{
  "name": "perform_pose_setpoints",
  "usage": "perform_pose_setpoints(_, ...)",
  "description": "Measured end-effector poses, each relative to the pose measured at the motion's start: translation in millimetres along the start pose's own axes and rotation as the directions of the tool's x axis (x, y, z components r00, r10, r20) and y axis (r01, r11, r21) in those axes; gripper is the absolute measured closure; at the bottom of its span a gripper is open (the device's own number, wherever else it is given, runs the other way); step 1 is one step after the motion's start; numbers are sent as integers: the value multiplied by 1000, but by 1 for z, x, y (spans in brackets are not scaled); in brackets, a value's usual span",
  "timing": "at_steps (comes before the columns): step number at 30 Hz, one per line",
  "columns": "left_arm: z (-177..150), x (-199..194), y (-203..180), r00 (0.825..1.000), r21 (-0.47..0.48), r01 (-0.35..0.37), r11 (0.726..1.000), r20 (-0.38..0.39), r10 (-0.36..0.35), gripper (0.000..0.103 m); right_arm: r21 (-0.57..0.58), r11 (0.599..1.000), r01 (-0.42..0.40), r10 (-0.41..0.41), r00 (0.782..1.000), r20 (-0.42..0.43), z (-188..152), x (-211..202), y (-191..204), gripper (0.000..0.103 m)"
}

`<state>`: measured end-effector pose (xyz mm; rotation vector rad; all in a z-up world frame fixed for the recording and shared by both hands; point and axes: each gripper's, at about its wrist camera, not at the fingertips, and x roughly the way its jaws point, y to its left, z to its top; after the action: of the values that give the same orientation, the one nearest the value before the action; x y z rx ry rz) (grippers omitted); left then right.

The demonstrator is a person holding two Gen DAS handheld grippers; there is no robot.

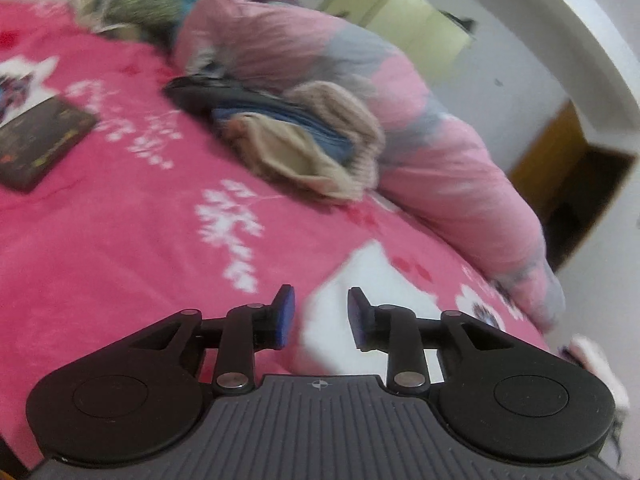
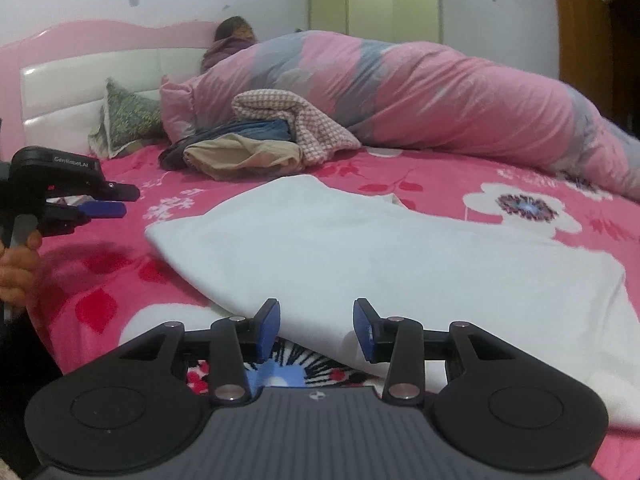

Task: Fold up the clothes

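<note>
White garment, both grippers let go

The white garment (image 2: 384,256) lies just beyond the right gripper (image 2: 316,330) (nearer), its length running rightward; left gripper (image 1: 321,316) likewise parted, empty.

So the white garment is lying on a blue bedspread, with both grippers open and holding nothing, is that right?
Not quite: the bedspread is pink with flowers, not blue, as the right wrist view shows. The white garment does lie on it, and the left gripper and right gripper are open and holding nothing.
</note>
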<state>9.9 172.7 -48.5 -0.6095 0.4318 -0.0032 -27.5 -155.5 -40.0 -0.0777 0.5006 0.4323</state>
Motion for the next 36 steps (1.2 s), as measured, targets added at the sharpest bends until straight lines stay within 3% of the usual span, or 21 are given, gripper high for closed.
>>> perform_pose_setpoints(5,-21,26,-24,987,85,89,992,-142,-77,68,52,998,40,-41,999,22,-5,-21,-14,60)
perform_pose_setpoints(8,-33,43,-25,977,109,61,992,-210,-37,68,101,988,119,-122,992,21,-16,-37,-36,60)
perform_pose_setpoints(11,-35,47,-22,974,104,55,993,-223,-31,69,186,954,234,-239,971,5,-32,-58,-72,60)
perform_pose_setpoints(16,-34,48,-21,971,90,48,995,-236,-26,69,410,832,374,-385,921,-59,-54,-92,-149,60)
perform_pose_setpoints(20,-33,48,-25,971,100,30,995,-239,-5,69,611,718,335,-354,931,-95,-72,-104,-199,62)
perform_pose_setpoints(24,-35,48,-30,971,118,11,993,-238,18,68,620,715,322,-333,937,-104,-75,-103,-216,66)
perform_pose_setpoints(28,-36,49,-32,971,128,-2,992,-238,32,68,480,811,334,-323,940,-109,-66,-91,-208,80)
perform_pose_setpoints(30,-36,49,-33,971,131,-6,991,-237,37,68,412,843,346,-321,938,-130,-63,-83,-203,97)
perform_pose_setpoints(32,-36,49,-34,971,133,-11,991,-236,43,68,346,859,377,-352,926,-135,-61,-81,-197,103)
perform_pose_setpoints(36,-37,50,-36,971,147,-19,989,-234,54,68,280,862,422,-413,906,-95,-55,-93,-197,103)
